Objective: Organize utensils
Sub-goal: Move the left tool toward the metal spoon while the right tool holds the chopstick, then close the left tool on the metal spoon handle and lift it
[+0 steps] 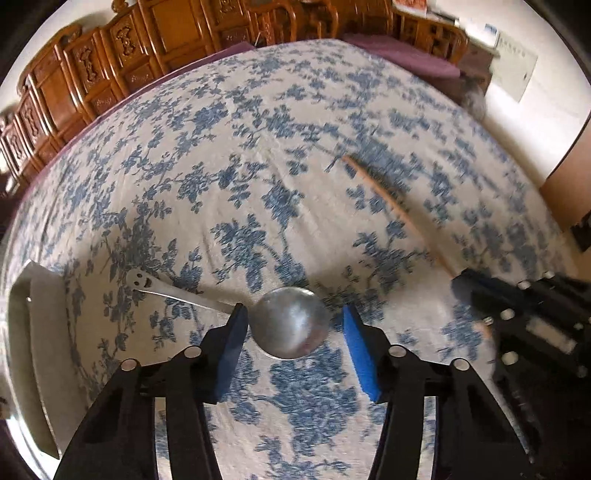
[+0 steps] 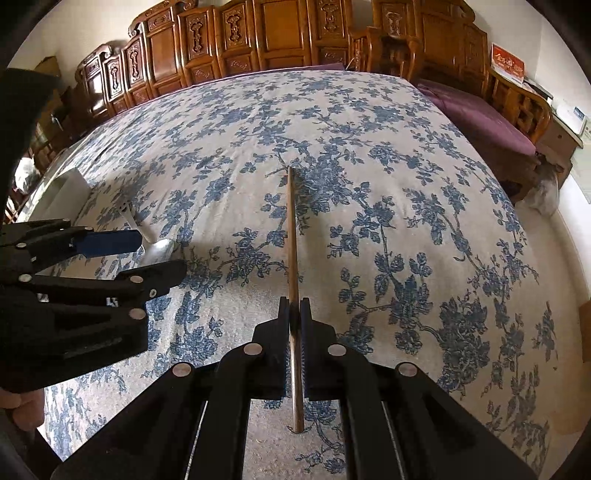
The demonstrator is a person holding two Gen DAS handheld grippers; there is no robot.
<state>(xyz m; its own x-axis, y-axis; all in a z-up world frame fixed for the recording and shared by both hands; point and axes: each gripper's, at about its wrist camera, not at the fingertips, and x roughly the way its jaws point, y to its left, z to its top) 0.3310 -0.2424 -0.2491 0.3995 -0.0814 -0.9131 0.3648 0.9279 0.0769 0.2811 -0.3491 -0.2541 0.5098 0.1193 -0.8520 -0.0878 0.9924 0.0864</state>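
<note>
A bed (image 2: 369, 155) covered in a white cloth printed with blue flowers carries everything, and carved wooden furniture (image 2: 258, 33) lines the wall past its far edge. At the bed's left edge lies a pale tray (image 1: 40, 332), only partly in view. Beside it, near the left edge, a metal spoon (image 1: 290, 326) rests flat on the cloth, its bowl toward the bed's middle and its handle, pierced with a small face, pointing toward the tray. The left hand-held gripper (image 1: 293, 326) hangs over that bowl with its blue pads (image 1: 360, 354) about half apart, one on each side of the bowl and neither pressing on it; the left pad appears close to the bowl's rim, the right one clearly apart from it. Farther toward the middle of the bed, the right hand-held gripper (image 2: 294, 312) is clamped tight on a single wooden chopstick (image 2: 292, 229), which runs forward from between the pads toward the far edge of the bed, its rear end sticking out behind them. A fingertip (image 2: 22, 410) shows at the lower left of the right wrist view.
</note>
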